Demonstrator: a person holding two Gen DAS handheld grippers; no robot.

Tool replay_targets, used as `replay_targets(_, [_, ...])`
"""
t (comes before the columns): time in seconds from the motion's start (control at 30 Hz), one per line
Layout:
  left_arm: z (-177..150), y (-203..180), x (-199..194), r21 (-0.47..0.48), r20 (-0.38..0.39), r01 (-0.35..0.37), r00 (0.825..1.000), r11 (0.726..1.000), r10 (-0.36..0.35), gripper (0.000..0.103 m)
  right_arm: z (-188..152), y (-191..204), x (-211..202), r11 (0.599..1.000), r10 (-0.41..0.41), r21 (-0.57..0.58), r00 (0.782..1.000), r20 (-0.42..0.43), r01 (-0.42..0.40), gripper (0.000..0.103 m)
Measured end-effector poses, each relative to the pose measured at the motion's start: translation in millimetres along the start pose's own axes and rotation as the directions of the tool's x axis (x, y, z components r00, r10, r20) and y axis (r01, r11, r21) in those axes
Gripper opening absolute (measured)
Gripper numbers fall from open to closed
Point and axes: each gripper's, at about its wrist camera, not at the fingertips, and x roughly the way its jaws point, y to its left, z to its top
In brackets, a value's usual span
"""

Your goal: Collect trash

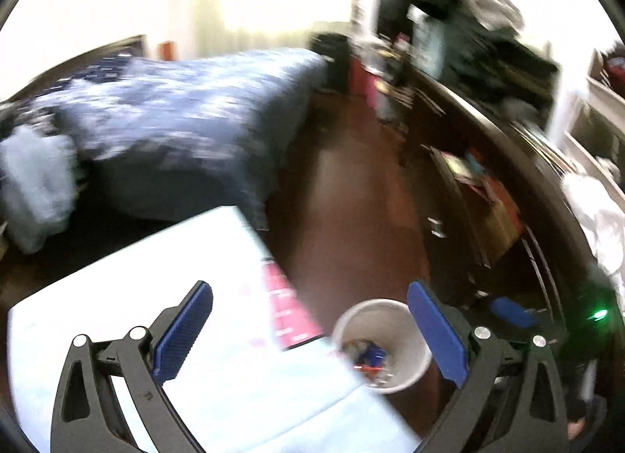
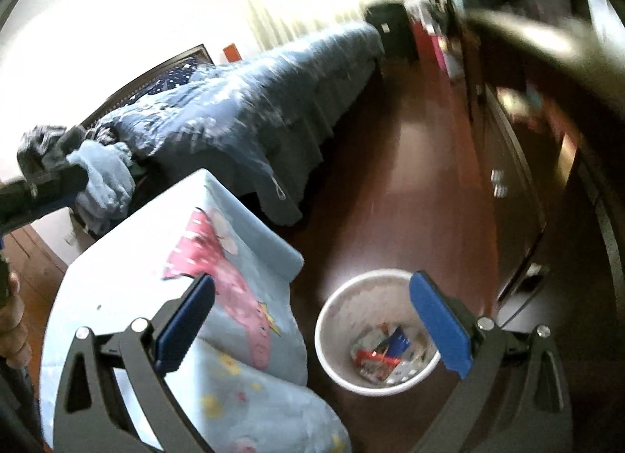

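Observation:
A white round waste bin stands on the brown floor with wrappers and scraps inside; it also shows in the right wrist view with red and blue wrappers in it. My left gripper is open and empty, held above the bin and the edge of a light blue quilt. My right gripper is open and empty, above the bin's left side. Both views are blurred.
A light blue cartoon quilt lies on a low bed at the left. A bigger bed with a dark blue cover lies beyond. Dark cabinets and shelves line the right. A strip of brown floor runs between.

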Motion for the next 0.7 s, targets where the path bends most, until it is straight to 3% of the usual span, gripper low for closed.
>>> replay_targets(0.13, [-24.5, 54.9, -56.4, -0.125, 0.051, -0.091, 0.994, 0.988, 0.098, 0.099, 15.3, 55.0, -42.0, 0.995, -0.009, -0.094, 0.996, 0.089, 0.017, 0.100])
replay_targets(0.23, [-48.9, 91.1, -98.0, -0.194, 0.068, -0.185, 0.977, 0.963, 0.202, 0.099, 19.0, 105.2, -73.2, 0.988, 0.002, -0.151, 0.992, 0.123, 0.017, 0.100])
replay_targets(0.33, [-75.9, 117.4, -134.7, -0.241, 0.071, -0.249, 0.959, 0.938, 0.273, 0.099, 12.8, 148.9, -94.0, 0.979, 0.049, -0.204, 0.993, 0.104, -0.027, 0.100])
replay_targets(0.5, [-124.3, 144.5, -182.6, -0.281, 0.047, -0.376, 0.914, 0.883, 0.404, 0.099, -15.8, 212.9, -118.6, 0.951, 0.090, -0.301, 0.993, 0.073, -0.064, 0.100])
replay_targets(0.7, [-172.7, 166.1, -214.7, -0.337, 0.019, -0.365, 0.919, 0.868, 0.393, 0.099, -55.9, 266.5, -138.0, 0.928, 0.094, -0.366, 0.994, 0.046, -0.071, 0.100])
